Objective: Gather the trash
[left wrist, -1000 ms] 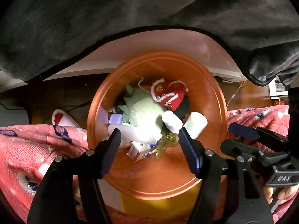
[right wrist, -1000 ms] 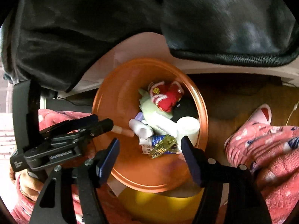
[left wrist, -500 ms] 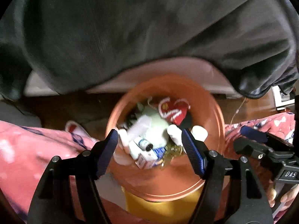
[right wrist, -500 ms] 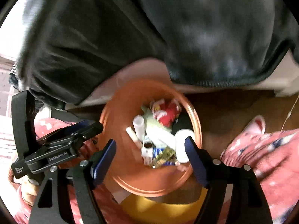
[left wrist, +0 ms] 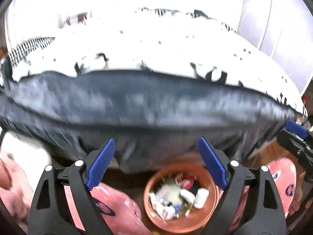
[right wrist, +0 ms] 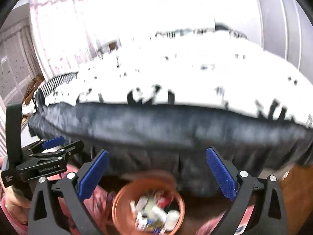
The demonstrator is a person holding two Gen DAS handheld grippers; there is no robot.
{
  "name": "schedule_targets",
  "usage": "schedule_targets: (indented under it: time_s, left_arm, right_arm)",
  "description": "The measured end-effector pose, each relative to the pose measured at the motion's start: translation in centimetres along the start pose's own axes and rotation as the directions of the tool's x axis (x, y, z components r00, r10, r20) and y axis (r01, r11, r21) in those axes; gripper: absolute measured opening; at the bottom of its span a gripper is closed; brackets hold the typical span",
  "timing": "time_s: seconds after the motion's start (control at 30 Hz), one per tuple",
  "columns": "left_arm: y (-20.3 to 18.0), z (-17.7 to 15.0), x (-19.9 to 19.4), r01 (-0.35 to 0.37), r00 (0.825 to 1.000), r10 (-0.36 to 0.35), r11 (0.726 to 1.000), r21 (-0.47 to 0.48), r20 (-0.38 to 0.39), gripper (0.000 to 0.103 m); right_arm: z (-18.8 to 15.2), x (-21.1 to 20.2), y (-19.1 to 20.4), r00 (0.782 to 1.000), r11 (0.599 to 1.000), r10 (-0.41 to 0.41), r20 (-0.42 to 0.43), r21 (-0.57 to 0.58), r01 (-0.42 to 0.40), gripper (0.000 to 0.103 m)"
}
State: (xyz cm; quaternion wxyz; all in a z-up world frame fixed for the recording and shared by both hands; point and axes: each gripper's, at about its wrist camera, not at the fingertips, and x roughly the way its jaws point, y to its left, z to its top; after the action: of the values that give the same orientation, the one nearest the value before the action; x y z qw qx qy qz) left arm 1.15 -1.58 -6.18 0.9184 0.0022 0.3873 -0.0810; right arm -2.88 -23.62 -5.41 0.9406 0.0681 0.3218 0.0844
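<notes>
— So, how do the left tongs (left wrist: pixel 156 162) stand?

— Their jaws are wide apart and have just been opening further; nothing is between the blue pads (left wrist: pixel 99 166), only air; beyond the gap hangs the dark bedcover (left wrist: pixel 148 105).

— And the right tongs (right wrist: pixel 156 174)?

— The same; the jaws are spread very wide and have just been opening too; they hold nothing. In the left wrist view the right tongs show at the right edge; in the right wrist view the left tongs show at the left edge, with the person's hand (right wrist: pixel 13 203) below them on the handle.

— Where is the trash?

— It lies in the orange bin (left wrist: pixel 211 213), low in both views, below the tongs and apart from them; the bin stands on the dark wooden floor (right wrist: pixel 293 193), close to the side of the bed (left wrist: pixel 156 45). Inside I can tell a white cylinder (left wrist: pixel 200 195), some white tubes, one red thing (left wrist: pixel 187 181) and a small box with blue; the picture is blurred, so more detail I cannot give.

— What is around the bin?

— Pink cloth with dark prints (left wrist: pixel 117 205) is at both sides of it, touching or nearly touching the rim; I cannot tell which. Behind the bin the dark bedcover falls over the edge of the bed; the top of the bed is white with black marks, very bright; further back a pale curtain (right wrist: pixel 58 29) is on the left, and a grey panelled wall (right wrist: pixel 279 19) is on the right.
</notes>
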Motion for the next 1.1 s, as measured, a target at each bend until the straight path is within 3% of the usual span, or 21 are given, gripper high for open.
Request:
schedule_targets:
  time_s: [0.2,0.43,0.67,1.1]
  left_arm:
    - [-0.1,3.3,-4.9,0.004,0.987,-0.001,1.000,-0.019,0.160,0.091]
    - [-0.7,4.9,-6.2,-0.011,0.975,0.015,1.000,-0.020,0.222,0.091]
    - [-1.6,5.0,-7.0,-0.032,0.964,0.030,0.999,0.004,0.265,0.091]
    - [-2.4,4.5,-7.7,-0.031,0.961,0.026,0.999,0.014,0.275,0.091]
  right_arm:
    - [3.1,-3.2,1.3,0.988,0.997,-0.058,0.146,-0.045,0.065,0.098]
    - [4.0,-3.2,1.6,0.982,0.996,-0.073,0.173,-0.035,0.080,0.098]
    - [4.0,-3.5,1.7,0.977,0.994,-0.093,0.192,-0.039,0.102,0.098]
    - [4.0,-4.8,1.7,0.972,0.993,-0.098,0.212,-0.036,0.108,0.098]
